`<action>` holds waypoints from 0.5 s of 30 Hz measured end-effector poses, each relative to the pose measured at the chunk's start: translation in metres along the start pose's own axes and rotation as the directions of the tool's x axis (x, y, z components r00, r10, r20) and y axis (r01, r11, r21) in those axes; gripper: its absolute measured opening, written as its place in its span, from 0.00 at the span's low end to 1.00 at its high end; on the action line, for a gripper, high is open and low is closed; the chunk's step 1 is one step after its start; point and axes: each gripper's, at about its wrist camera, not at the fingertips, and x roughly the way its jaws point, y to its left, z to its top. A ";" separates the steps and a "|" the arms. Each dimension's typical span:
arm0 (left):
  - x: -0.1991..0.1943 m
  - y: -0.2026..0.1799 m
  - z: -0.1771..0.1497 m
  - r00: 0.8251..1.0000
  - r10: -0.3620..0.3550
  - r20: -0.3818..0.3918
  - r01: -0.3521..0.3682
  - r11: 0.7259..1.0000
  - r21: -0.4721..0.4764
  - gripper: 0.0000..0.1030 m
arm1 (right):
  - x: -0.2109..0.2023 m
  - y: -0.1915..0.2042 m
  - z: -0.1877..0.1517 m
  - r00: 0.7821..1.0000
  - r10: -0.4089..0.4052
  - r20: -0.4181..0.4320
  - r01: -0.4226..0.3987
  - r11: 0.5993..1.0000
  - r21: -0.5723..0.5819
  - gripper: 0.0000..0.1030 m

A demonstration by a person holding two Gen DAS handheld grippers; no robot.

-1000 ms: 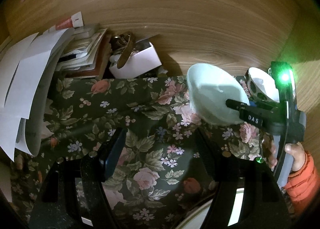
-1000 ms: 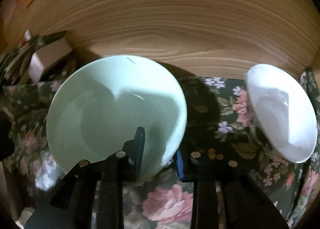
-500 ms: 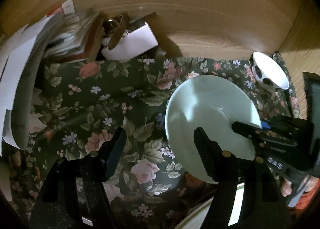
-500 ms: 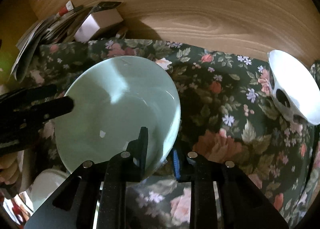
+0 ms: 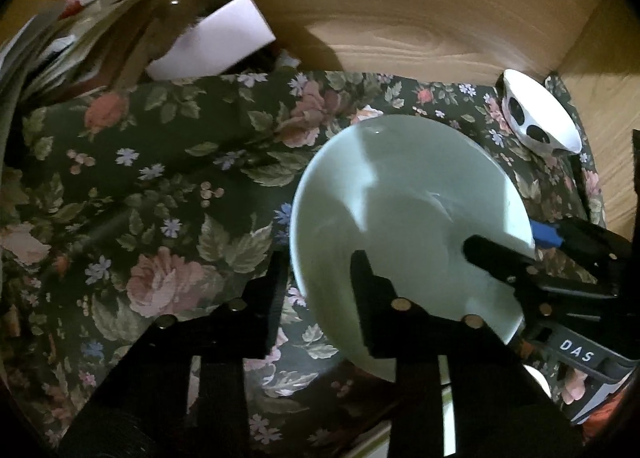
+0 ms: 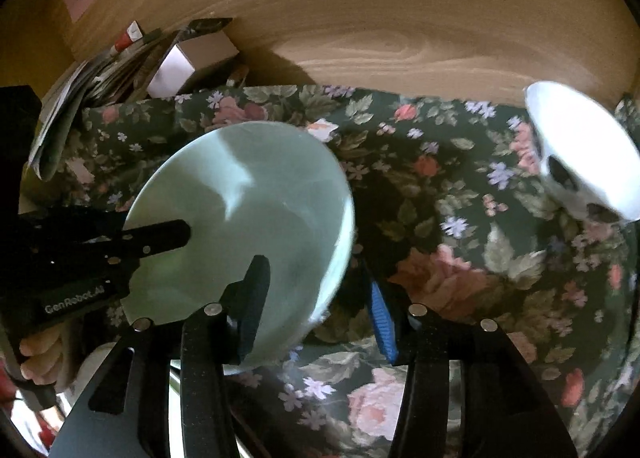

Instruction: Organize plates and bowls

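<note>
A pale green bowl [image 5: 404,217] hangs over the floral cloth, held between both grippers; it also shows in the right wrist view [image 6: 248,217]. My left gripper [image 5: 320,282] straddles the bowl's left rim, one finger inside and one outside, and looks closed on it. My right gripper [image 6: 316,298] straddles the right rim, with its jaws now spread wide. A white bowl with black spots [image 5: 536,117] stands tilted at the far right; it also shows in the right wrist view [image 6: 580,161].
A wooden wall [image 5: 400,17] runs behind the table. A white box [image 5: 216,41] and a pile of papers [image 5: 60,49] sit at the back left. A white dish edge [image 5: 448,410] shows below the grippers.
The green bowl was carried from near the wall toward me and left. My left gripper has come up and closed on its left rim. My right gripper's jaws have widened.
</note>
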 end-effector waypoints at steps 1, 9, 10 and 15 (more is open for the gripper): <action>0.003 -0.002 0.001 1.000 0.000 -0.002 0.000 1.000 0.002 0.26 | 0.002 0.000 -0.001 1.000 0.012 -0.010 -0.012 1.000 0.001 0.28; 0.005 -0.006 0.001 1.000 -0.009 -0.002 0.009 1.000 0.018 0.19 | -0.005 0.006 -0.009 1.000 0.000 -0.014 0.000 1.000 -0.002 0.24; 0.003 -0.006 0.001 1.000 -0.008 0.001 0.008 1.000 0.022 0.19 | -0.005 0.006 -0.009 1.000 -0.001 -0.012 0.001 1.000 -0.001 0.24; -0.015 -0.011 -0.004 0.999 -0.002 0.049 -0.001 0.998 0.056 0.19 | -0.023 0.010 -0.012 1.000 -0.008 0.025 0.007 1.000 0.003 0.24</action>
